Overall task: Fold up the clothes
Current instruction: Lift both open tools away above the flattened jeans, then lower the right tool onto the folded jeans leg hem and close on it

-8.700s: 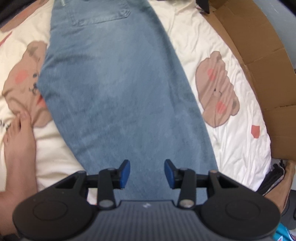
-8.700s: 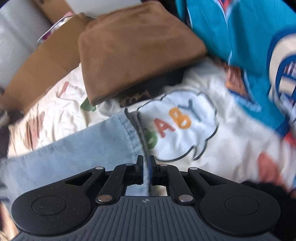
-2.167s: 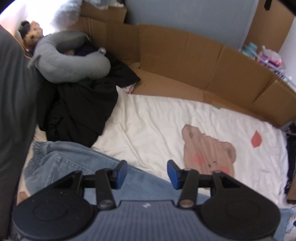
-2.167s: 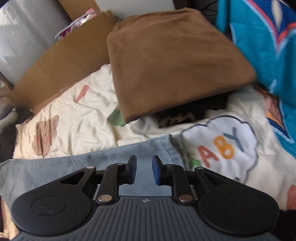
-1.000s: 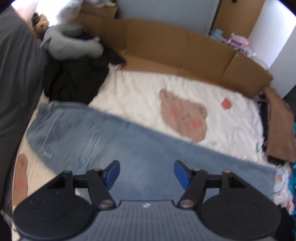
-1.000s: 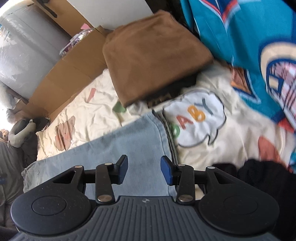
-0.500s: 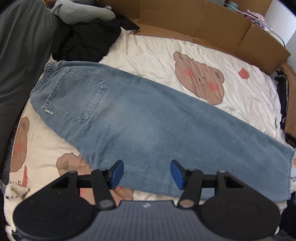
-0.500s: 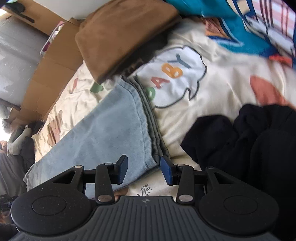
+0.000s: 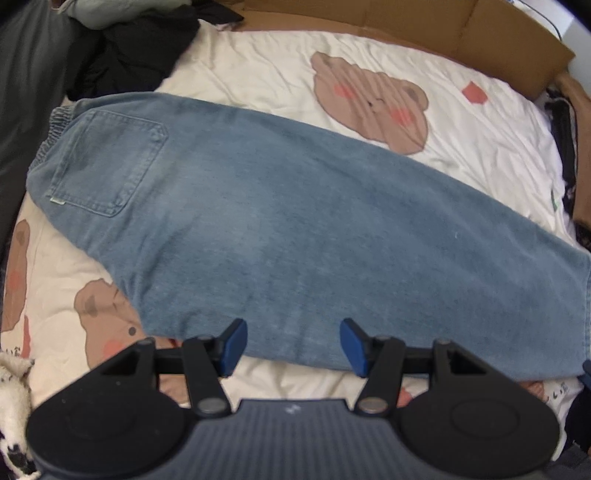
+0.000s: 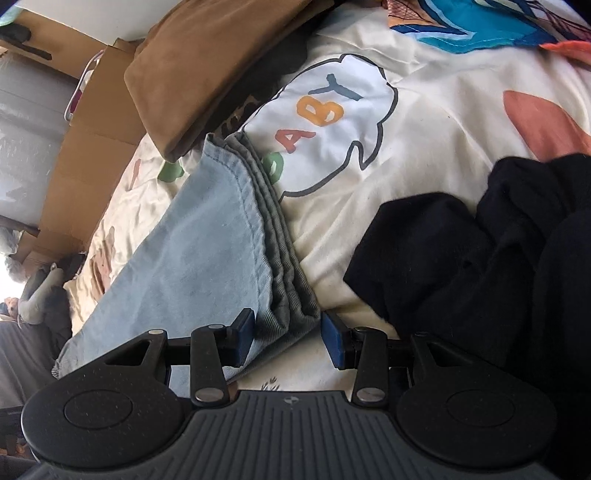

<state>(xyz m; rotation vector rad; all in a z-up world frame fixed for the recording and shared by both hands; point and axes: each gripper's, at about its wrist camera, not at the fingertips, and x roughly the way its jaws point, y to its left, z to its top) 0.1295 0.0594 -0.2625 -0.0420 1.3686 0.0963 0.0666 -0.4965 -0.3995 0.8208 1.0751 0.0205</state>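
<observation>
A pair of light blue jeans (image 9: 280,229) lies flat on the cream bear-print bedsheet (image 9: 480,140), folded lengthwise, waistband at the left and leg hems at the right. My left gripper (image 9: 290,347) is open, just above the jeans' near edge around mid-leg. In the right wrist view the stacked leg hems (image 10: 273,236) run diagonally, and my right gripper (image 10: 288,338) is open with the near hem corner sitting between its blue pads (image 10: 243,332), neither pad pressing the cloth.
A folded brown garment (image 10: 207,62) lies past the hems, over dark cloth. Black clothing (image 10: 498,266) is bunched to the right of the right gripper. Dark clothes (image 9: 125,51) and a grey pillow sit beyond the waistband. Cardboard (image 9: 461,33) walls the bed's far side.
The left gripper has dropped closer to the jeans' near edge. The right gripper has moved in on the hem corner, which now lies between its open fingers.
</observation>
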